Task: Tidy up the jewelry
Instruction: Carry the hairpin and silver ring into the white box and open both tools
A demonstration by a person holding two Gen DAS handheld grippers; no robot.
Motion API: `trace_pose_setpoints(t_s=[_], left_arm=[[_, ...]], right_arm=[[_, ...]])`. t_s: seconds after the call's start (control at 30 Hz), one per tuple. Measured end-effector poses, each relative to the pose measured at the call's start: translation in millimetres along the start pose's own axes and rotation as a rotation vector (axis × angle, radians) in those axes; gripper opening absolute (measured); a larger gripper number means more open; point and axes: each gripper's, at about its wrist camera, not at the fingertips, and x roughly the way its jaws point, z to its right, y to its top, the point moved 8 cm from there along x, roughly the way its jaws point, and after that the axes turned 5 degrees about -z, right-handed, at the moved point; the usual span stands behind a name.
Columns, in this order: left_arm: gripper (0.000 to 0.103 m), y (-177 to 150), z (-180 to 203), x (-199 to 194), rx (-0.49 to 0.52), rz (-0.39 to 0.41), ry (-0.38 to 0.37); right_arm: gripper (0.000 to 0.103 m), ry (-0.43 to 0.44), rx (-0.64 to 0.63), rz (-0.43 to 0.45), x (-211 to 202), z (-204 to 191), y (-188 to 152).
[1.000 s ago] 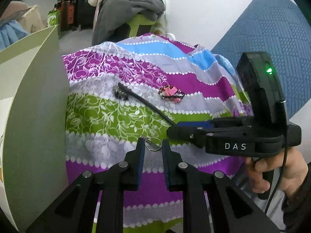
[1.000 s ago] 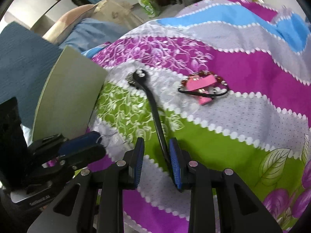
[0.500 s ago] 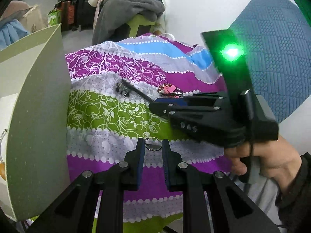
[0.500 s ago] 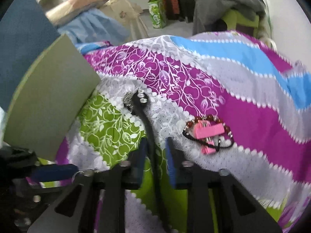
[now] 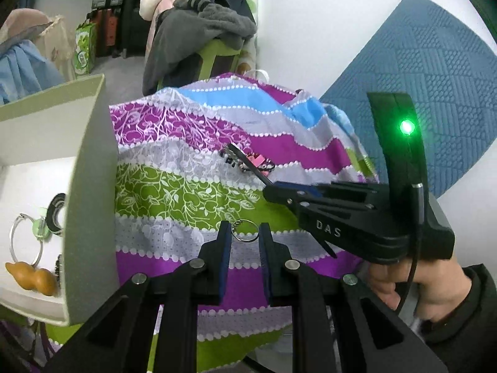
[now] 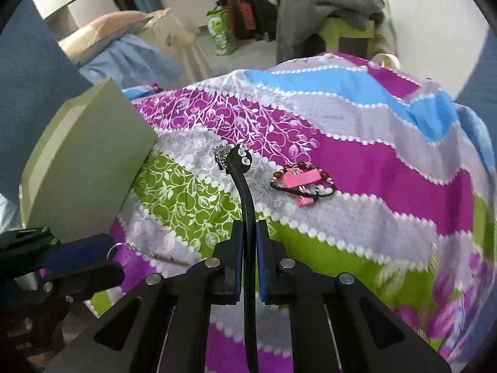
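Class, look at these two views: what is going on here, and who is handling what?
A person is sorting jewelry on a patterned bedspread, one gripper per hand. The left gripper holds a thin silver ring between its fingers, beside the open box. The right gripper is clamped on a black band with studs at its far end. A bead bracelet with pink tags lies on the spread.

On bedspread [image 6: 357, 143]: strap [image 6: 245, 195] at centre, running toward 12 o'clock, near end between pads of right gripper [image 6: 247, 248]. Bead bracelet [image 6: 303, 180] at 2 o'clock of strap. Box [image 5: 90, 192] at 9 o'clock, on bedspread edge; hoop [image 5: 26, 239] and other pieces inside. Small ring [image 5: 245, 230] between fingertips of left gripper [image 5: 245, 239], at 7 o'clock of strap. Clothes-piled chair [image 5: 211, 43] behind, 12 o'clock.
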Motion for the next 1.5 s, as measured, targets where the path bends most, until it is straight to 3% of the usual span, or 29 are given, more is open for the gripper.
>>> trace_pose_setpoints(t_s=[0.27, 0.6, 0.9, 1.23, 1.5], left_arm=[[0.016, 22, -3, -42, -0.013, 0.057, 0.014], [0.016, 73, -14, -124, 0.015, 0.160, 0.071], [0.016, 94, -62, -190, 0.003, 0.204, 0.154], [0.016, 83, -148, -228, -0.068, 0.197, 0.246], [0.016, 63, -197, -203, -0.133, 0.111, 0.274]], right_arm=[[0.006, -0.027, 0.084, 0.054, -44, -11, 7], [0.006, -0.077, 0.104, 0.188, -120, -47, 59], [0.006, -0.078, 0.109, 0.262, -157, -97, 100], [0.006, -0.061, 0.076, 0.249, -132, -165, 116], [0.006, -0.027, 0.057, 0.133, -73, -204, 92]])
